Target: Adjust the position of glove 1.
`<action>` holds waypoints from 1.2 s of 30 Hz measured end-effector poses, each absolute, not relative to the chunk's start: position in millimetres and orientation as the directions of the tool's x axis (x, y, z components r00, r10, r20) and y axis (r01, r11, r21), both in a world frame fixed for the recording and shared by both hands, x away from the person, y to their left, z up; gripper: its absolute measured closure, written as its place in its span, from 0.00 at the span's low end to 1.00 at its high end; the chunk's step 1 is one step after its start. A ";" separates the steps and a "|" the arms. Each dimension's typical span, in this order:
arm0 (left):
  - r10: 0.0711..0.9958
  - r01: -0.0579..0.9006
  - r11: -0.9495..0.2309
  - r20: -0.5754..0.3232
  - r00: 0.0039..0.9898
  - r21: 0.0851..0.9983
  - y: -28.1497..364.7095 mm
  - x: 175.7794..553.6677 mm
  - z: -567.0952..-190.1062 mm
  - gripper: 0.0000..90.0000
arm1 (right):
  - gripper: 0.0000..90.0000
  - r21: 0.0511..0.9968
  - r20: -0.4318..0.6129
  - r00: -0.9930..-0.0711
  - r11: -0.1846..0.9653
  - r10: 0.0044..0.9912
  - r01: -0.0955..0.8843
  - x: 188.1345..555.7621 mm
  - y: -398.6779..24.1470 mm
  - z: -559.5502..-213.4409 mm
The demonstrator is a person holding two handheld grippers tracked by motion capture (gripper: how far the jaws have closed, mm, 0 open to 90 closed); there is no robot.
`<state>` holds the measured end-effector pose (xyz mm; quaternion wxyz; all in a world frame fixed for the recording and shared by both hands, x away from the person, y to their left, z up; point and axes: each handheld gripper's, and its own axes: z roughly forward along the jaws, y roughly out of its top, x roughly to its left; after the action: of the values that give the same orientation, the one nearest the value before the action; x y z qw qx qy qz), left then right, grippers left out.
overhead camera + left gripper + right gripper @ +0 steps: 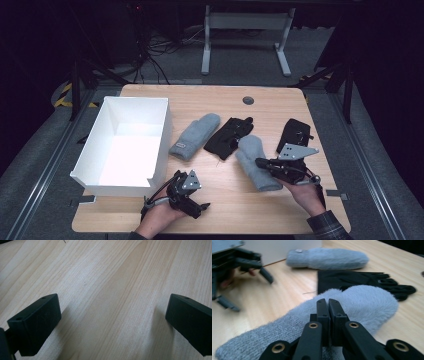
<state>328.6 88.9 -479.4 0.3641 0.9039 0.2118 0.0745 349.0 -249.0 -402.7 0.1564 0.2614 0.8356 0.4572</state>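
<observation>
Grey mitten is lying near the right front of the table, cuff toward me, fluffy end pointing away at the black glove. My right gripper is sitting over its middle with the jaws pressed together. In the right gripper view the two black tips are meeting just above the fur, with the mitten under and behind them (whether any fibres are pinched between them, I can't tell). So I'm calling it closed, grip unconfirmed.

My left gripper is resting at the front edge of the table, just beside the near right corner of the white box. In the left gripper view its jaws are standing wide apart over bare wood, with nothing between them.

The second grey mitten is lying between the box and the black glove, touching neither gripper. Another black glove is lying behind my right hand, toward the right edge. The box is sitting on the left side, its open top facing up.
</observation>
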 end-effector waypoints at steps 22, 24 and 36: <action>0.438 0.330 -0.644 -0.021 0.899 0.690 88.9 328.3 -479.4 0.01 | 0.85 0.791 0.031 -0.866 0.518 0.500 0.327 323.4 -234.3 -428.6; 0.439 0.330 -0.644 -0.020 0.898 0.690 88.9 328.3 -479.4 0.01 | 0.94 0.797 0.030 -0.857 0.505 0.514 0.331 322.4 -242.0 -426.8; 0.438 0.330 -0.644 -0.021 0.899 0.690 88.8 328.2 -479.4 0.01 | 1.00 0.688 0.015 -0.864 0.622 0.504 0.374 310.9 -276.2 -446.3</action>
<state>328.2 88.8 -479.4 0.3644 0.9036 0.2125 0.0743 310.9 -276.2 -446.3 0.0900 0.2450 0.8959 0.3595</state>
